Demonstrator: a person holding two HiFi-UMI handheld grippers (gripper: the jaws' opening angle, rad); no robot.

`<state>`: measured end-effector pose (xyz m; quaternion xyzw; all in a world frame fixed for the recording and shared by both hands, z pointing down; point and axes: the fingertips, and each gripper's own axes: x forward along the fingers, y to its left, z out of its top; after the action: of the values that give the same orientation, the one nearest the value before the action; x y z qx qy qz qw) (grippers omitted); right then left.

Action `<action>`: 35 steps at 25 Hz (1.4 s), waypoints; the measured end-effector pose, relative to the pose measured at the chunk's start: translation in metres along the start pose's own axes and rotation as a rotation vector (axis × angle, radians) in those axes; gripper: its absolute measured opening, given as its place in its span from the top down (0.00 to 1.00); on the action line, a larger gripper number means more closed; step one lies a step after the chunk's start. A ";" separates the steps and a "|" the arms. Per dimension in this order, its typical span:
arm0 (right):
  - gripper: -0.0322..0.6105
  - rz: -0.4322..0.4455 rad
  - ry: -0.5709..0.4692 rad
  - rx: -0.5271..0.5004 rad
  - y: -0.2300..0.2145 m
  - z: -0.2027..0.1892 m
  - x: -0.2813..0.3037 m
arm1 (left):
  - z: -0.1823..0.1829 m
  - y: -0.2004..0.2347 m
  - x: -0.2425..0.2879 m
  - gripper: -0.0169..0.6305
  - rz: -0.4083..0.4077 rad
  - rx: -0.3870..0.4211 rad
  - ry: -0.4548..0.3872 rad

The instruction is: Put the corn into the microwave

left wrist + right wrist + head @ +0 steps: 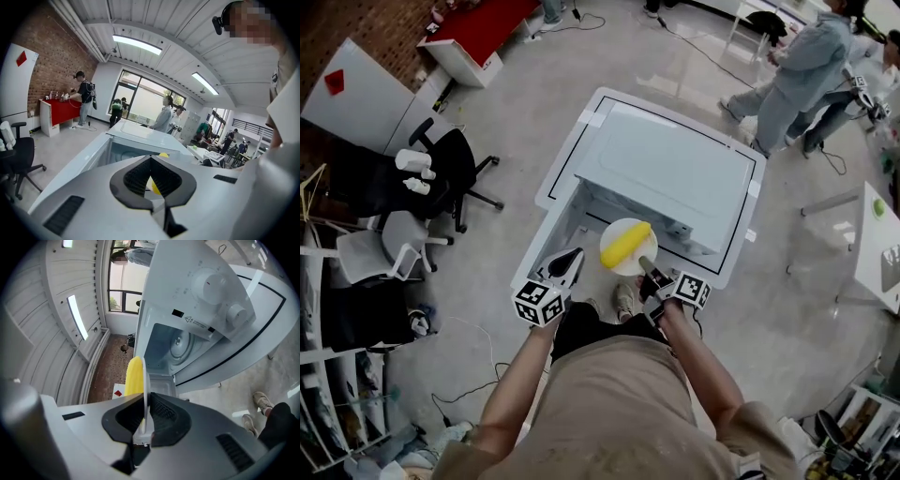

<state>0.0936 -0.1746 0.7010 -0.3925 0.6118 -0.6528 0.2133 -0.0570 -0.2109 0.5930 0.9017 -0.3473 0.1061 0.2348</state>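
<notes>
Corn (625,243) rides on a plate (614,263). The right tongs (648,269) pinch its rim to carry it into the microwave (675,169). The left tongs (572,262) are closed and empty.

Far ahead of my left jaws and off to their left, a brick wall (51,65) runs back to a tall window (140,101), with a red counter (57,110) standing by it. A black office chair (18,157) sits well to the left of those jaws on the pale grey floor (61,140). Above them, one strip light (137,44) and another (205,83) glow on the ribbed white ceiling (187,28). Well right of my right jaws stands a white table (872,258).
</notes>
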 end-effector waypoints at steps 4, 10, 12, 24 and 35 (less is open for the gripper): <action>0.91 -0.005 0.013 0.013 -0.023 0.005 0.011 | -0.007 0.006 0.014 0.97 0.039 -0.005 -0.005; 0.91 -0.017 -0.003 0.021 -0.040 0.010 0.023 | -0.017 0.012 0.029 0.97 0.047 -0.009 0.015; 0.91 -0.023 -0.014 0.021 -0.046 0.011 0.027 | -0.020 0.017 0.033 0.97 0.047 -0.007 0.027; 0.91 -0.040 -0.123 0.059 -0.078 0.025 0.053 | -0.027 0.031 0.050 0.97 0.024 0.021 0.083; 0.91 -0.059 -0.208 0.098 -0.105 0.042 0.070 | -0.015 0.037 0.064 0.97 -0.016 0.083 0.109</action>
<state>0.1050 -0.2370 0.8173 -0.4651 0.5420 -0.6436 0.2750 -0.0350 -0.2647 0.6419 0.9062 -0.3219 0.1675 0.2169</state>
